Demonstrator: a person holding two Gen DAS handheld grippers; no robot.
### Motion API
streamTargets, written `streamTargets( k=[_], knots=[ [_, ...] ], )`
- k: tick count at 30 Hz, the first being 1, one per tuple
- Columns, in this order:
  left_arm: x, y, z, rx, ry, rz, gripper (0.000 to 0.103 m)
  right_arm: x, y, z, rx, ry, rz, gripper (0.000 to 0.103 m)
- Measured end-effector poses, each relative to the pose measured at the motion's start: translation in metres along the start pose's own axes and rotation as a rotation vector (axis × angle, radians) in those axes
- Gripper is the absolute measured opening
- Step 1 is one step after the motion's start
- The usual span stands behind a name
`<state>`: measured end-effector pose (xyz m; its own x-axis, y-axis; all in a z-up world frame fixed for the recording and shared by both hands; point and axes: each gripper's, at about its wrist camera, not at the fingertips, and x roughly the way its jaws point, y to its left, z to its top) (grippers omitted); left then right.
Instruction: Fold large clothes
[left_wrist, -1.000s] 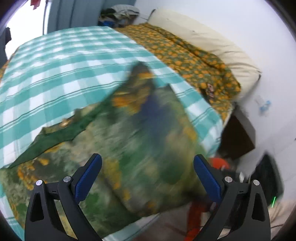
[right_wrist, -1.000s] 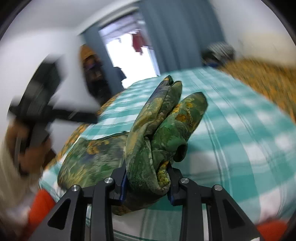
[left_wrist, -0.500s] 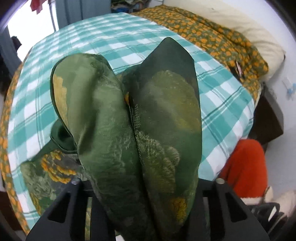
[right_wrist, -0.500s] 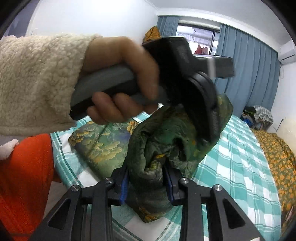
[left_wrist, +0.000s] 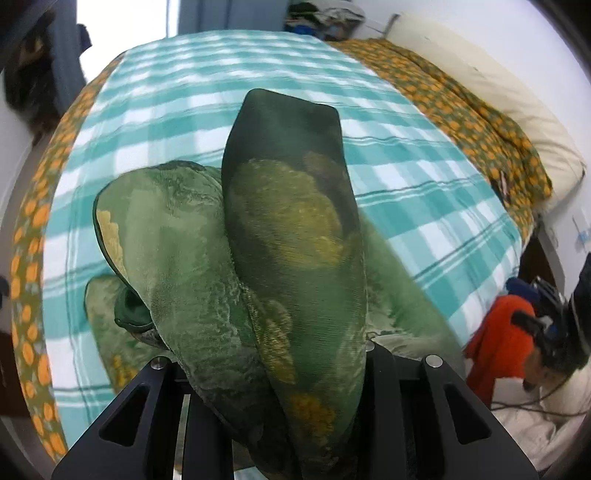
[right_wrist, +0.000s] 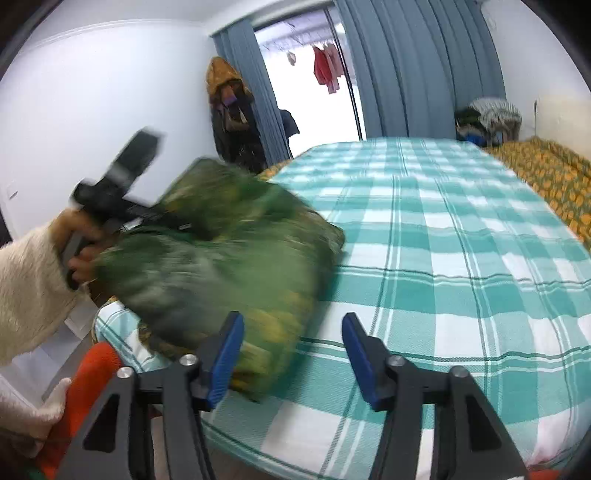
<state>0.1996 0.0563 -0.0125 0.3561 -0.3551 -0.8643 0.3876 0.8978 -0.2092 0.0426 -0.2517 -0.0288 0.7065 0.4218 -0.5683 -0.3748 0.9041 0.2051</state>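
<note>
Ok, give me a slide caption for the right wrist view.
Right tongs open above the checked bed; left hand lifts the blurred green garment.

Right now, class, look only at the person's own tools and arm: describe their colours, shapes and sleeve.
The right gripper has black angular arms with triangular cut-outs, silver bolts and blue pads. The left gripper has the same black frame and silver bolts; its pads are hidden. From the right wrist view, the left hand comes out of a fluffy cream sleeve and grips a black handle. No cables show.

Daylit, blown out white at the window (right_wrist: 314, 107). Strong fisheye bending and dark vignette at the corners. Heavy motion blur across the green garment (right_wrist: 221, 266).
</note>
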Motion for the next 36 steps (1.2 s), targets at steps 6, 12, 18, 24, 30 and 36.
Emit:
streamTargets(
  k=[6,12,18,24,30,36],
  knots=[
    [0.002,0.049,-0.025,-0.097,-0.025,-0.024,0.029,0.065,0.054,0.023,-0.13,0.095,0.153,0.041],
    [0.022,0.106,-0.056,-0.2,0.016,-0.053,0.033,0.16,0.098,0.0,-0.246,0.329,0.186,0.041],
    [0.062,0.142,-0.084,-0.356,0.005,-0.176,0.045,0.187,0.116,-0.033,-0.302,0.331,0.11,0.04],
    [0.065,0.139,-0.079,-0.346,-0.002,-0.202,0.046,0.176,0.124,-0.005,-0.217,0.389,0.122,0.04],
    [0.067,0.141,-0.08,-0.353,0.0,-0.221,0.047,0.204,0.141,0.082,-0.153,0.315,0.14,0.041],
    [0.071,0.153,-0.085,-0.357,0.007,-0.201,0.046,0.334,0.131,0.079,-0.106,0.517,0.071,0.041]
  ],
)
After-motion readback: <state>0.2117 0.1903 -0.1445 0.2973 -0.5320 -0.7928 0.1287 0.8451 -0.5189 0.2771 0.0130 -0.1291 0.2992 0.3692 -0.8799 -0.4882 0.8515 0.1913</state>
